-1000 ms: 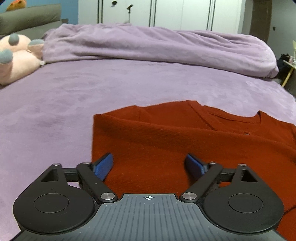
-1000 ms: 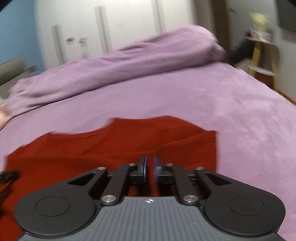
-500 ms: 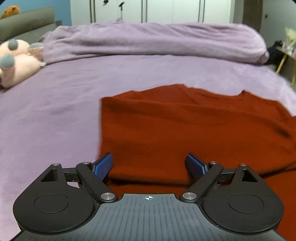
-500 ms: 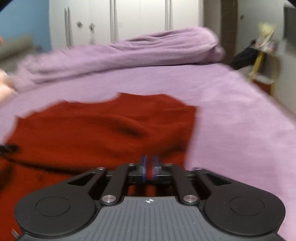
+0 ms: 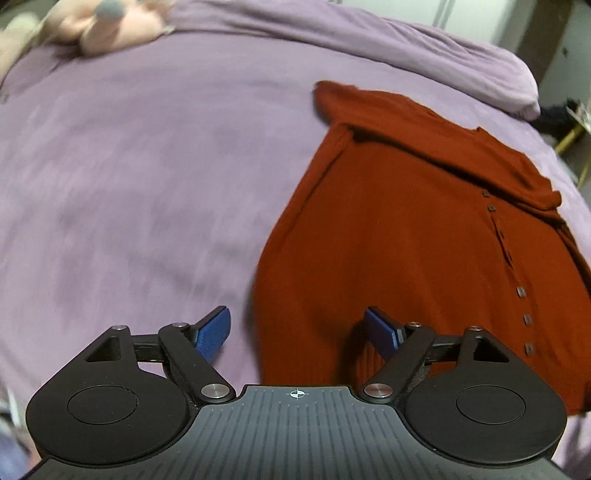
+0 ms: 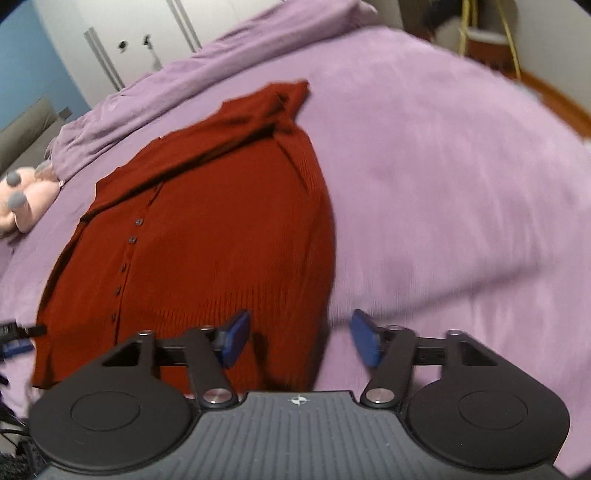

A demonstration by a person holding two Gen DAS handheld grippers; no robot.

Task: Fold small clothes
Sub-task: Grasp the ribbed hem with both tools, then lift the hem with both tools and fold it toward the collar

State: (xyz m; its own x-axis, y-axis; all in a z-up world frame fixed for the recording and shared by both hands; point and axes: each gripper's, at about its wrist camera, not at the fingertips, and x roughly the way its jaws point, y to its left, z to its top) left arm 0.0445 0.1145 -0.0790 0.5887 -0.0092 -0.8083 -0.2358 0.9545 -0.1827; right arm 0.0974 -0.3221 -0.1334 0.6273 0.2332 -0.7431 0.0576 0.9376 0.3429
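Purple bed [image 5: 147, 166], cardigan [image 5: 406, 240] unfolded, right tool [image 6: 299, 338] released

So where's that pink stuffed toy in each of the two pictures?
Left wrist view: the pink stuffed toy lies at the top left, blurred.
Right wrist view: it sits at the far left edge, mid-height.
Shared landmark: the red cardigan on the purple bedspread.

Rust-red cardigan [image 5: 399, 236]: ribbed knit cloth, matt.
Bed [image 5: 147, 177] cover: soft purple fleece, napped; gripper pads [image 5: 212, 334]: blue, finely textured.
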